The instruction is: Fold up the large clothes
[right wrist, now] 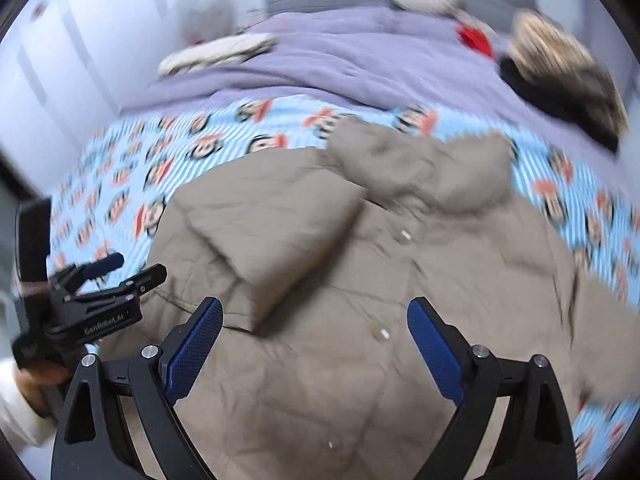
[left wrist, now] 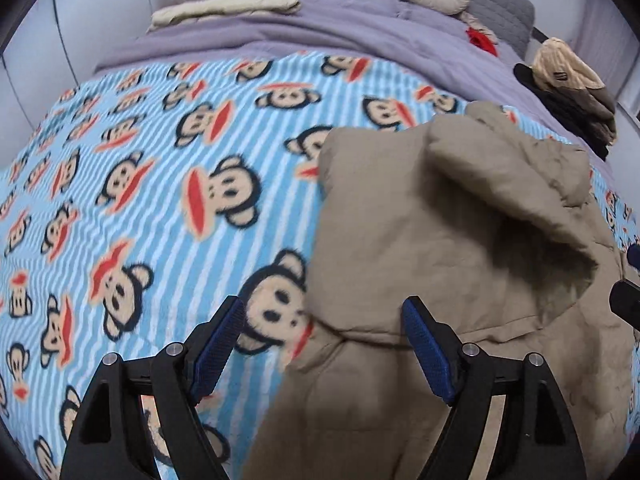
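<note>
Both grippers' ribbed blue fingers (left wrist: pixel 428 354) gape above puffy khaki coat (right wrist: pixel 340 280).

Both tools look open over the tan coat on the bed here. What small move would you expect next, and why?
Probably the left tool dips to pinch the coat at its near left edge. Its jaws stand wide open with nothing between them, straddling that edge where it meets the monkey blanket. One sleeve already lies folded across the front, and the right tool, also open, hovers over the body.
</note>
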Tool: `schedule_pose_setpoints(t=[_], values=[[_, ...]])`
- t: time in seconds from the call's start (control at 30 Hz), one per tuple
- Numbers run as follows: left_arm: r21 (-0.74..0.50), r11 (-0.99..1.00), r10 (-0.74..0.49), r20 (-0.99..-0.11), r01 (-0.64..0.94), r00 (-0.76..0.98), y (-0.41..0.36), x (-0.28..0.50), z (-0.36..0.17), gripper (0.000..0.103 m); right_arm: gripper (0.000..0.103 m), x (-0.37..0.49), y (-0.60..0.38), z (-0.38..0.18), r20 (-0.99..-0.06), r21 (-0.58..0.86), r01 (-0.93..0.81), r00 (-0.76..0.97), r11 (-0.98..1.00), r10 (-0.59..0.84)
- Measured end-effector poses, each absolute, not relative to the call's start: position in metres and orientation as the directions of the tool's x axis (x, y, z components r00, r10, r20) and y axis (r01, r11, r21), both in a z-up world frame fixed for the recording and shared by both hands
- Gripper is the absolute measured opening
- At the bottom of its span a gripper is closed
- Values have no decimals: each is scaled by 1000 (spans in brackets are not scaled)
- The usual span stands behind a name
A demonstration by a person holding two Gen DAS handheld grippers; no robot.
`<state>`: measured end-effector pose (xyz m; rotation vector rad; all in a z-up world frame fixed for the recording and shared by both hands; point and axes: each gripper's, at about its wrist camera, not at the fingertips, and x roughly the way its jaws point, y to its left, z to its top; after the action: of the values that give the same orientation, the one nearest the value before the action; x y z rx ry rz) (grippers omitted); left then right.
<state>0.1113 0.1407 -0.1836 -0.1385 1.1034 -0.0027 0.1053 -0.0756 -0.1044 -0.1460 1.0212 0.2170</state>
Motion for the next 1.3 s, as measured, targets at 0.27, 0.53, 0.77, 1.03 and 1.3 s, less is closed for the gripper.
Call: schedule_pose_setpoints(t=[0.27, 0.53, 0.77, 1.03, 1.3], values=[[-173, 983, -137, -905, -55, 403, 148, 114, -212, 82, 91, 136, -1, -135, -695, -515, -271, 687, 813, -212], [-487, 873, -434, -804, -30, 407, 195, 156, -183, 82, 5, 148, -192, -135, -857, 228, 233, 509, 946, 81], [-685, 723, -644, -714, -85, 276, 174, 237, -222, 67, 5, 108, -245, -199, -851, 486, 414, 425, 770, 308], [-352, 890, -450, -782, 291, 430, 99, 235, -148, 17, 5, 89, -247, -211, -826, 542, 454, 442, 707, 349], [-185, 980, -199, -876, 75, 439, 157, 252, -178, 24, 7, 105, -236, -212, -843, 513, 462, 432, 724, 321]])
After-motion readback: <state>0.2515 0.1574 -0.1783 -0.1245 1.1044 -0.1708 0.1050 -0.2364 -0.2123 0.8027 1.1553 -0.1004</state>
